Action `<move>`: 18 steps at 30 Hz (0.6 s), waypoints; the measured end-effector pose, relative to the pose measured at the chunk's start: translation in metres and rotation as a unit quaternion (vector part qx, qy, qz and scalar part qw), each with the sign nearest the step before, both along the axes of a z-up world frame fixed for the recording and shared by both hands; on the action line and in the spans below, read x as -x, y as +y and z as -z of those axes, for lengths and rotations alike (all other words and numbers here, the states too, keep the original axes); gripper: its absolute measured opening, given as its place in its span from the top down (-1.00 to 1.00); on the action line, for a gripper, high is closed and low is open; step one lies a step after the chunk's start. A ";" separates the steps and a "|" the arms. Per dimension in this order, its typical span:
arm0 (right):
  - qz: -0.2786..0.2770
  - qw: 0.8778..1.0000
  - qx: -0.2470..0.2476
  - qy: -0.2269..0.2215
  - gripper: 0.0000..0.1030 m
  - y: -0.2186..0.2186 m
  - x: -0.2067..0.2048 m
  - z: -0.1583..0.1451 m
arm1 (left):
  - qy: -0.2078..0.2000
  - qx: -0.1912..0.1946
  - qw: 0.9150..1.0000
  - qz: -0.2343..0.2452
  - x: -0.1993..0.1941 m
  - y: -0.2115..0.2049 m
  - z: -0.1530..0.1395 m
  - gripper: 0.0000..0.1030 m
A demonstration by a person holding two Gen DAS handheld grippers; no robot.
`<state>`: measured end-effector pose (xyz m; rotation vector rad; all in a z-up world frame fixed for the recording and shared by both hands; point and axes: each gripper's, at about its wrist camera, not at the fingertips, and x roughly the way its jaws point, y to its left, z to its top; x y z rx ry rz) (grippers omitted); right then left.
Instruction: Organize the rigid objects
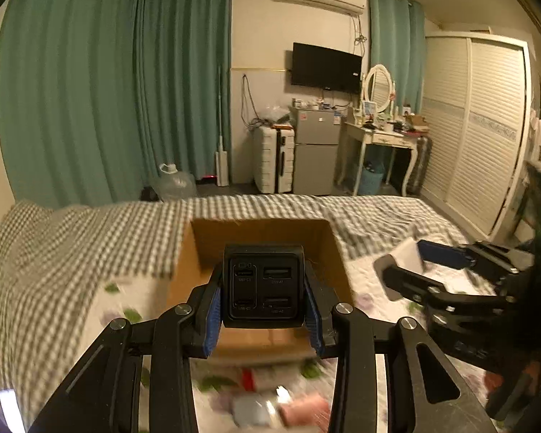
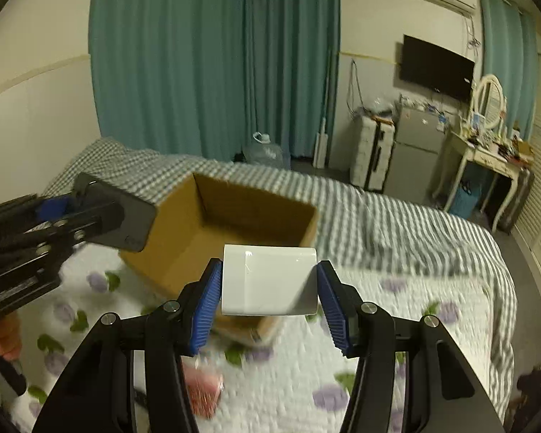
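My left gripper (image 1: pixel 263 301) is shut on a black USB charger block (image 1: pixel 263 285), held above the near side of an open cardboard box (image 1: pixel 263 234) on the bed. My right gripper (image 2: pixel 268 288) is shut on a white rectangular block (image 2: pixel 268 281), held above the near right corner of the same box (image 2: pixel 212 231). In the right wrist view the left gripper (image 2: pixel 101 216) with the black charger (image 2: pixel 126 220) sits at the box's left edge. In the left wrist view the right gripper (image 1: pixel 411 263) with the white block (image 1: pixel 407 256) is to the right of the box.
The bed has a floral quilt (image 2: pixel 396 342) and a checked blanket (image 1: pixel 72 245). A pink object (image 2: pixel 205 389) and other small blurred items (image 1: pixel 267 404) lie on the quilt near me. A fridge (image 1: pixel 315 151), suitcase (image 1: pixel 272 160), dressing table (image 1: pixel 382 137) and wardrobe (image 1: pixel 476 130) stand beyond.
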<state>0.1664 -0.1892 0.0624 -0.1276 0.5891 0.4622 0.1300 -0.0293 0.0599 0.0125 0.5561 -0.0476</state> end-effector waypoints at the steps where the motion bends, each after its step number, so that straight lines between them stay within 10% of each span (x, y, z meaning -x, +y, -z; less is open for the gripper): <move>1: -0.002 1.000 0.003 -0.006 -0.02 0.008 -0.007 0.001 | 0.003 -0.003 1.000 0.000 -0.011 0.004 0.005 0.26; 10: -0.008 1.000 0.017 0.025 -0.02 0.027 -0.047 0.045 | 0.081 -0.012 0.997 0.000 -0.079 0.023 0.090 0.24; 18: -0.014 0.999 0.027 0.021 -0.02 0.038 -0.047 0.046 | 0.103 0.010 0.994 -0.028 -0.078 0.036 0.093 0.15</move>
